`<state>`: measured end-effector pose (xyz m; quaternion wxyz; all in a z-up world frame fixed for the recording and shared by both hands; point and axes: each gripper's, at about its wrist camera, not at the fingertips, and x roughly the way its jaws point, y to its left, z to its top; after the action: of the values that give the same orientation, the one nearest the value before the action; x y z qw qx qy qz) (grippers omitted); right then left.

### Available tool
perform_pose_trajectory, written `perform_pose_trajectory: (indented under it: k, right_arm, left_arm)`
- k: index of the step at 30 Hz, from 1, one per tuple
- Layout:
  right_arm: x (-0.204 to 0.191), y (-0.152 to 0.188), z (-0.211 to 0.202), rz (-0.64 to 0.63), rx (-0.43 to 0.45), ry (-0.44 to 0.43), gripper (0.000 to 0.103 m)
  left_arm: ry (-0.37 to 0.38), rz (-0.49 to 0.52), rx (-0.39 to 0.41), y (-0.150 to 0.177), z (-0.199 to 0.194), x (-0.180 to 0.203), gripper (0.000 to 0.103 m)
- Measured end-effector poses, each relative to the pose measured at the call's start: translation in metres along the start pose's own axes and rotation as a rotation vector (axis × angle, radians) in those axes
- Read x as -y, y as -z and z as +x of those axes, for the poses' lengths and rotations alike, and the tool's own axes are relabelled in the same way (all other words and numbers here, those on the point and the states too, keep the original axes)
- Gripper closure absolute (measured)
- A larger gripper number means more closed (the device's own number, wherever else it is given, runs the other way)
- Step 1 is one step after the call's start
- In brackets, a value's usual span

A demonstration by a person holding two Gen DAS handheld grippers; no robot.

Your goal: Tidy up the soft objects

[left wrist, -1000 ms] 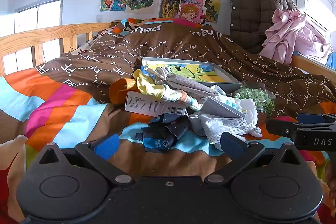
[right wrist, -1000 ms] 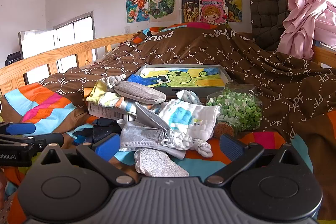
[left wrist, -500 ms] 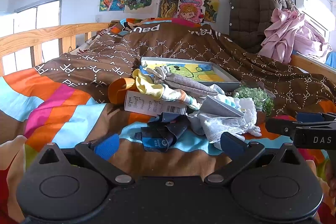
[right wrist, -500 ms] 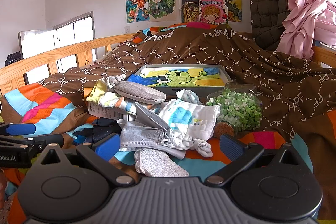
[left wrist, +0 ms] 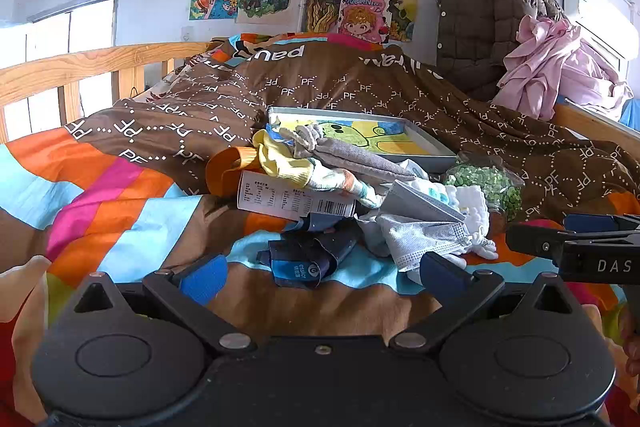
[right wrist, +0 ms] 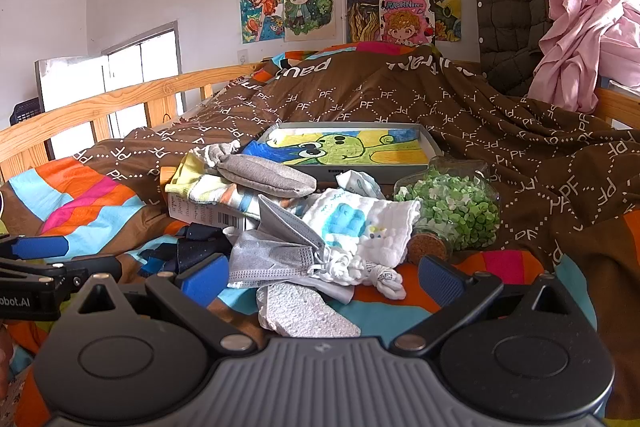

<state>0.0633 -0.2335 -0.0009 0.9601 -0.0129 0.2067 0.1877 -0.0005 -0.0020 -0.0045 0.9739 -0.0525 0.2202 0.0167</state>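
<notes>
bed | brown quilt — tray, jar, sock-and-mask pile

You get bright, sharp daylight from the blown-out window at left, soft shadows under the pile on the bedspread, strong fisheye bending of the bed rail, and dark vignetted corners in both views.

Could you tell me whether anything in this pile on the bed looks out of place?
Yes: a corked glass jar of green bits lies on its side beside the white cloth, and a printed carton sits under the socks. Neither is soft.
</notes>
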Motion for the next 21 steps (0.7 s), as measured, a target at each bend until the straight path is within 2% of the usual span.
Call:
perform_pose_trajectory:
  k: [21]
  right_arm:
    - [-0.0002, 0.0001, 0.0017, -0.004, -0.017, 0.01, 0.0]
  left_arm:
    - [0.009, -0.018, -0.022, 0.0065, 0.0024, -0.0009, 0.001]
